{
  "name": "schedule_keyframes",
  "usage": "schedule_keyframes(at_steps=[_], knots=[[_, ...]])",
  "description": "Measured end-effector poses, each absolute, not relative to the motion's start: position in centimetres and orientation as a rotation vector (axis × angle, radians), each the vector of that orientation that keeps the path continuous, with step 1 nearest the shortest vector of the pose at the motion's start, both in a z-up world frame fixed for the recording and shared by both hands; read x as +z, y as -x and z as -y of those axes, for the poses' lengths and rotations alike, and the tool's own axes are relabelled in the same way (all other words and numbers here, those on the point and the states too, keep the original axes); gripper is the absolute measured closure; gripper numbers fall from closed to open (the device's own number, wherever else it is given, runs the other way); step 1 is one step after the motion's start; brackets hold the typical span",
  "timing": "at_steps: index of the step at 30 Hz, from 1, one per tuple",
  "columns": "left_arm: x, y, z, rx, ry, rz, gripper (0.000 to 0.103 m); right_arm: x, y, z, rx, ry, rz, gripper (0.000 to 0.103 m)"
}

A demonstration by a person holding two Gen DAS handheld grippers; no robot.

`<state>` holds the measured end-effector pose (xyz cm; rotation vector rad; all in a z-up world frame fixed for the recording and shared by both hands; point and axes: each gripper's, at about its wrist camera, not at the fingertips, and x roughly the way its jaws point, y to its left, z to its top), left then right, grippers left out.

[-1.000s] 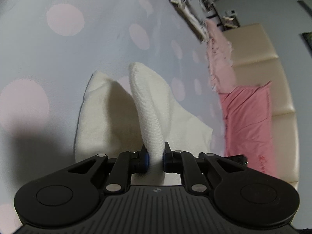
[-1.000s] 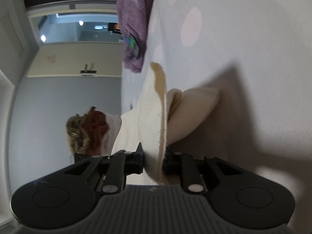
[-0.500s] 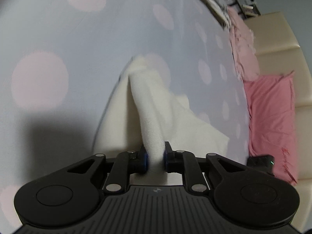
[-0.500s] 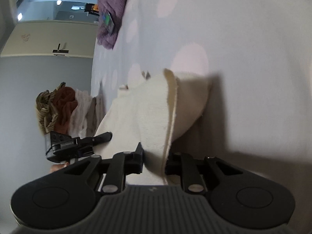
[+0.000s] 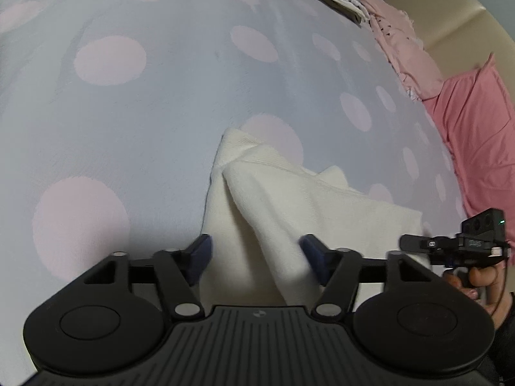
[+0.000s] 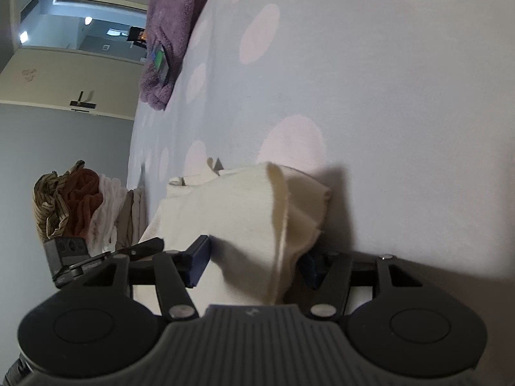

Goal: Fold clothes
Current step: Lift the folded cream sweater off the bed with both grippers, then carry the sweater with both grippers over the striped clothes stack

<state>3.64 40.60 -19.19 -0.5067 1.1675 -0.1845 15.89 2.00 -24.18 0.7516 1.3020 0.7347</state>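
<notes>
- One cream knit garment (image 5: 309, 199), ribbed and soft, lies bunched on the bed sheet (image 5: 180, 106), a smooth pale blue fabric with round pink dots.
- Left gripper (image 5: 256, 255): jaws have just been opening and stand wide; a raised fold of the garment sits between the two blue pads, not pinched.
- Right gripper (image 6: 254, 262): jaws have just been opening; a hemmed edge stands loose between them.
- One fuzzy purple blanket (image 6: 173, 32) lies at the far edge of the sheet.
- One pink pillow (image 5: 476, 135), smooth, lies beside the sheet.
</notes>
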Motion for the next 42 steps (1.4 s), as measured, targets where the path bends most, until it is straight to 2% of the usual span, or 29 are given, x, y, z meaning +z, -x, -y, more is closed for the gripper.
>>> schedule_keyframes(at_steps=[2, 3, 4, 5, 6, 7, 8, 9, 18, 23, 28, 35, 42], knots=[[-19.8, -4.1, -40.7, -0.183, 0.529, -1.159, 0.029, -24.3, -15.8, -2.0, 0.746, -0.76, -1.291, 0.043], [-20.1, -4.3, -40.7, -0.182, 0.541, -1.154, 0.029, -24.3, -15.8, -2.1, 0.751, -0.763, -1.287, 0.049], [-20.4, -4.5, -40.7, -0.181, 0.552, -1.15, 0.029, -24.5, -15.9, -2.2, 0.753, -0.766, -1.287, 0.06], [-20.7, -4.7, -40.7, -0.18, 0.563, -1.146, 0.033, -24.7, -16.0, -2.3, 0.758, -0.776, -1.291, 0.065], [-20.7, -4.9, -40.8, -0.178, 0.568, -1.146, 0.042, -24.9, -16.1, -2.4, 0.761, -0.791, -1.295, 0.073], [-20.6, -5.0, -40.8, -0.185, 0.575, -1.147, 0.049, -25.0, -16.2, -2.5, 0.761, -0.806, -1.298, 0.076], [-20.4, -5.1, -40.8, -0.194, 0.582, -1.149, 0.063, -25.0, -16.2, -2.5, 0.761, -0.81, -1.296, 0.077], [-20.3, -5.1, -40.8, -0.203, 0.59, -1.151, 0.07, -24.9, -16.3, -2.5, 0.76, -0.814, -1.294, 0.079], [-17.5, -4.2, -39.6, -0.12, 0.582, -1.123, 0.077, -24.9, -16.5, -2.2, 0.768, -0.859, -1.308, 0.08], [-15.6, -3.8, -39.0, 0.018, 0.602, -1.149, 0.077, -24.2, -16.5, -2.6, 0.824, -0.873, -1.251, 0.082], [-13.4, -2.4, -38.2, 0.028, 0.637, -1.087, 0.078, -23.5, -16.6, -1.5, 0.932, -0.814, -1.177, 0.083], [-9.4, 1.6, -38.3, -0.093, 0.662, -0.935, 0.079, -16.6, -14.7, 0.9, 1.071, -0.807, -0.936, 0.083], [-5.1, 6.8, -41.2, -0.174, 0.681, -0.723, 0.079, -7.7, -11.5, -1.9, 1.186, -0.581, -0.797, 0.083]])
